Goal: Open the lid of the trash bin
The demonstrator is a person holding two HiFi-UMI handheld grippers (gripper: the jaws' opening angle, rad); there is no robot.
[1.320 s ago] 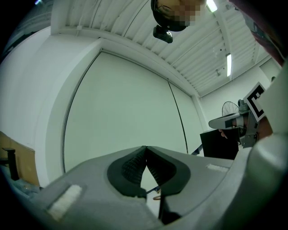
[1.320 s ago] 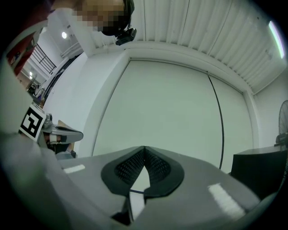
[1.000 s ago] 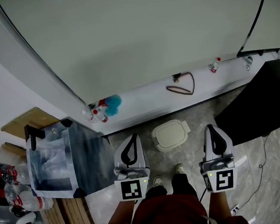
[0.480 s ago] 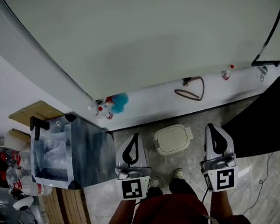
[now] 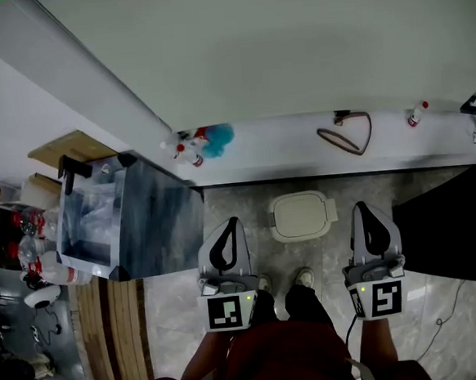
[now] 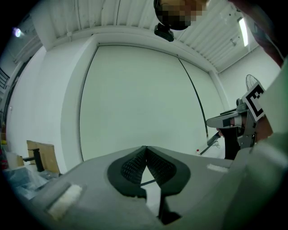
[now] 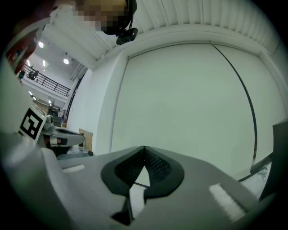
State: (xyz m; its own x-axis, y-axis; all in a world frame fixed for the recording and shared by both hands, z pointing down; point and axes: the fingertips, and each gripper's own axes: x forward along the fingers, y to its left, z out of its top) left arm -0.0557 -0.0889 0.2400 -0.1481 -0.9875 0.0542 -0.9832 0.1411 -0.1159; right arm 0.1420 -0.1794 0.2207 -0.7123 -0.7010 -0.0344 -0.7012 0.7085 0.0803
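Trash bin (image 5: 302,215): squarish, rounded, cream plastic, lid down, body hidden beneath it. Stands on marbled grey floor (image 5: 236,203). Flanked by left gripper (image 5: 231,225) and right gripper (image 5: 361,210), jaws pressed together, gripping nothing.

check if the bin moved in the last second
No. The bin still sits on the floor just off the ledge, below the cable loop; only the camera turned.
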